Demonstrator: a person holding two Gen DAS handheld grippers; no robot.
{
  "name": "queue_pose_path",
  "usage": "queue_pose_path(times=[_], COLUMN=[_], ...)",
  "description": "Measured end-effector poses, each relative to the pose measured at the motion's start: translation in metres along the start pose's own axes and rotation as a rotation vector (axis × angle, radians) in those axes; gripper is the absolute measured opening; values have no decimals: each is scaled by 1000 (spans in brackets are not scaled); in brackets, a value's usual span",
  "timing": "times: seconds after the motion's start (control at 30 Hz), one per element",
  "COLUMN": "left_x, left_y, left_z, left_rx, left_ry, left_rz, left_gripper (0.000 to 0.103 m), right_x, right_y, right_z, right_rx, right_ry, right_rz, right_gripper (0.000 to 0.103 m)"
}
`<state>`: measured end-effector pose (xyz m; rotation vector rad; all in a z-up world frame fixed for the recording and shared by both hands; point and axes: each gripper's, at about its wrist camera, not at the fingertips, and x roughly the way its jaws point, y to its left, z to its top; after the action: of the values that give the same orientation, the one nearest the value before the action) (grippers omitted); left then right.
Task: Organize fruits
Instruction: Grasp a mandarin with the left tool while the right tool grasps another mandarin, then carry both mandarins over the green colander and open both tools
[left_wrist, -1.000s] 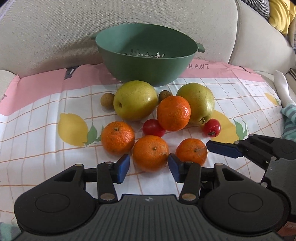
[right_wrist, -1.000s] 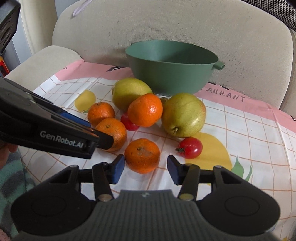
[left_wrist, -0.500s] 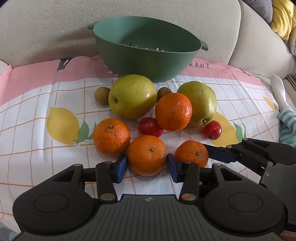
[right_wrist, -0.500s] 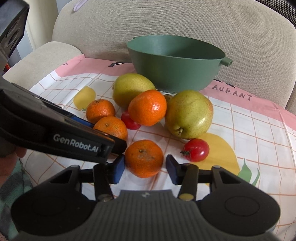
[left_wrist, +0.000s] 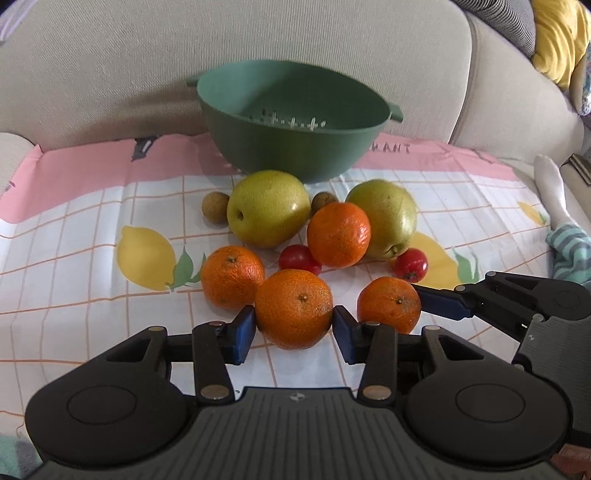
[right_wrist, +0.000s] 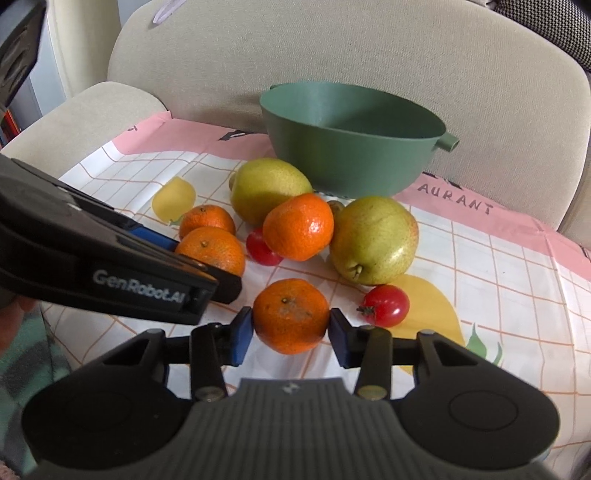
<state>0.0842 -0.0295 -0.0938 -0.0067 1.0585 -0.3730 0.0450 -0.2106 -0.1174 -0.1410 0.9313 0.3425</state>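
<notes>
Several oranges, two green pears (left_wrist: 267, 208) (left_wrist: 384, 218), two red tomatoes (left_wrist: 298, 258) (left_wrist: 410, 264) and two small brown fruits (left_wrist: 215, 207) lie on a lemon-print cloth (left_wrist: 92, 229) in front of a green colander (left_wrist: 295, 147). My left gripper (left_wrist: 294, 330) is shut on the front middle orange (left_wrist: 294, 308), its blue pads pressing both sides. My right gripper (right_wrist: 290, 330) is shut on the front right orange (right_wrist: 290, 314). That same orange (left_wrist: 389, 304) shows in the left wrist view beside a right finger (left_wrist: 443, 304). The colander (right_wrist: 351, 155) looks empty.
The cloth covers a beige sofa seat, with the backrest (left_wrist: 147, 74) right behind the colander. A striped teal fabric (left_wrist: 570, 251) lies at the right edge. One orange (left_wrist: 338, 234) rests against the right pear, another (left_wrist: 232, 277) lies left of the held one.
Both pairs of jaws have closed in from beside their oranges until the pads touch them. The left view has shifted a little, with the colander now sitting lower in the picture.
</notes>
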Motion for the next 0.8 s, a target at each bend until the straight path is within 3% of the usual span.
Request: queue_pose_path(times=[0.4,0.57,0.8], left_x=[-44,-60,-58], left_y=[2,0,4], left_z=[19,45,87], left_rx=[-6,30,33], left_ry=[-71,-121,-93], left_rz=[30,55,71], left_gripper=[51,51,51], right_x=[-37,-47,-47], right_y=[-6,-13,-30], right_z=[24,53,102], right_rx=[3,-23,-15], right_ry=[-80,-122,-142], right_rz=[-47,-44,-19], right_gripper=[41,41,41])
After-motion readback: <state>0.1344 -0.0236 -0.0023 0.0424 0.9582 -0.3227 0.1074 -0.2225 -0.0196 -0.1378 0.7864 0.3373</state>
